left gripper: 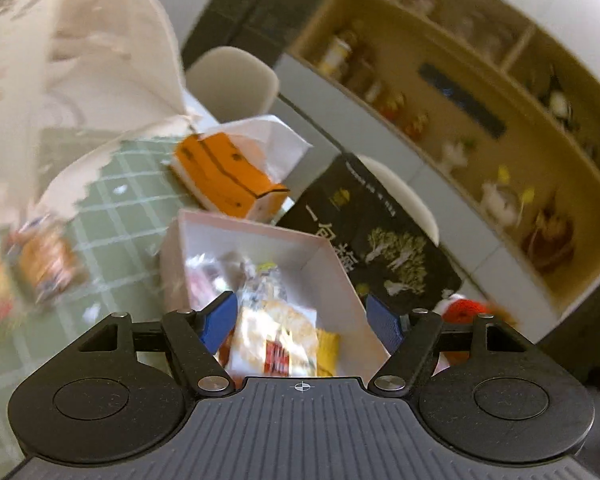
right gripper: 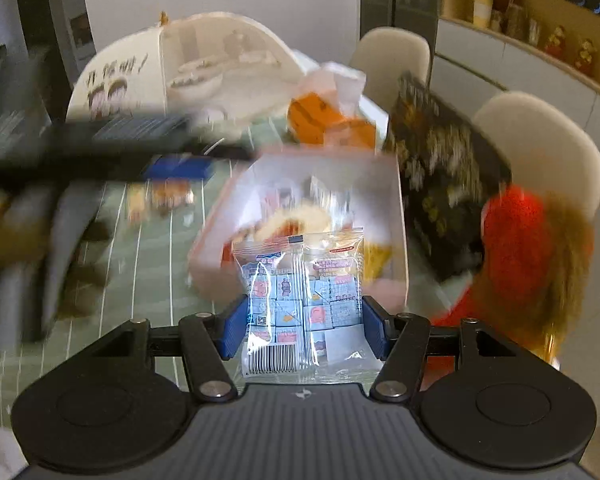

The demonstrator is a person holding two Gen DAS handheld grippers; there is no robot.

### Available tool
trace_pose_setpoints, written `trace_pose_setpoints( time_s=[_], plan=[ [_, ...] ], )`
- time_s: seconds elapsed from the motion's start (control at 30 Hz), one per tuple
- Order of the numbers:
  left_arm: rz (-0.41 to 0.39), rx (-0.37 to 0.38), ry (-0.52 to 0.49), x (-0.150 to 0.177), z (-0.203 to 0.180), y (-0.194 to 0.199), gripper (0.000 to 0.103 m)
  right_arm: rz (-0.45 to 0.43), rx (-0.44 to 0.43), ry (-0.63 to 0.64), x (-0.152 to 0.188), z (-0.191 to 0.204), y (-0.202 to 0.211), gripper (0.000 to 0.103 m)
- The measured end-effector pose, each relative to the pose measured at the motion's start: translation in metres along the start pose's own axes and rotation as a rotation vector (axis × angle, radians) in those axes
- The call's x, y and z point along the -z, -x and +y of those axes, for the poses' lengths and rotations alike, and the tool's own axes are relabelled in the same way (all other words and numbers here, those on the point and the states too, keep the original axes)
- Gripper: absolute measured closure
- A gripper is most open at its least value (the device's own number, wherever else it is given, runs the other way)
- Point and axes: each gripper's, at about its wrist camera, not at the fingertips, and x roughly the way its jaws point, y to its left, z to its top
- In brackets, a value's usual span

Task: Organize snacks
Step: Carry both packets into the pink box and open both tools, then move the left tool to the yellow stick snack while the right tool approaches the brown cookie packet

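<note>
Right gripper point(right gripper: 303, 322) grips a clear plastic snack packet of small pale-blue wrapped sweets point(right gripper: 302, 300), blue pads pressed on both side edges, barcode end nearest the camera, packet upright and held just in front of the near wall of the white open-topped cardboard box point(right gripper: 402, 216). Left gripper point(left gripper: 302, 322) stands wide, blue pads well apart, nothing between them; it hangs over the near end of the same box, directly above loose snack packets point(left gripper: 278, 334) lying inside, yellow and white wrappers, detail blurred. From the right wrist view the left gripper shows as a dark smear at left, above the table. Box sits on a green tablecloth with a white grid point(left gripper: 120, 216). To the box's left on the cloth, more snack packets point(left gripper: 46, 260), orange and yellow, blurred; clear cloth between them and the box wall. Just beyond the box's far wall, an orange-and-white carton point(left gripper: 224, 176) with white paper behind it. Along the box's right side, a black printed bag with a pale tree design point(left gripper: 376, 240) lies near the table edge. Near that edge, a red knitted object point(right gripper: 516, 248), shape unclear. Farther left, a white mesh dome food cover point(right gripper: 220, 60). Beyond the table, two cream chairs point(right gripper: 540, 152), then wooden wall shelving point(left gripper: 460, 92).
</note>
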Motion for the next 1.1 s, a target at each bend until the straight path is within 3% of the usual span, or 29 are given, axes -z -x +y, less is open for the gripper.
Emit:
trace_pose_setpoints(
  time_s=[0.13, 0.27, 0.43, 0.5, 0.6, 0.83, 0.93, 1.1],
  plan=[
    [0.021, -0.048, 0.074, 0.033, 0.021, 0.04, 0.026, -0.03, 0.015, -0.04, -0.061, -0.009, -0.028, 0.044],
    [0.028, -0.125, 0.186, 0.068, 0.051, 0.071, 0.026, 0.063, 0.061, -0.092, -0.102, -0.021, -0.082, 0.043],
    [-0.017, -0.284, 0.273, 0.095, 0.086, 0.122, 0.026, 0.061, 0.07, -0.159, -0.118, -0.034, -0.097, 0.042],
    [-0.048, -0.324, 0.316, 0.101, 0.099, 0.144, 0.026, 0.046, 0.067, -0.149, -0.12, -0.026, -0.092, 0.034],
    [-0.075, -0.373, 0.365, 0.105, 0.114, 0.166, 0.026, 0.061, 0.03, -0.092, -0.121, 0.006, -0.094, 0.034],
    [-0.085, -0.438, 0.348, 0.108, 0.113, 0.191, 0.026, 0.2, -0.199, 0.116, -0.122, 0.13, -0.148, 0.031],
    [-0.074, -0.454, 0.336, 0.112, 0.104, 0.2, 0.026, 0.232, -0.225, 0.2, -0.128, 0.173, -0.187, 0.031],
    [-0.032, -0.507, 0.291, 0.127, 0.092, 0.216, 0.027, 0.277, -0.249, 0.21, -0.131, 0.208, -0.257, 0.031]
  ],
)
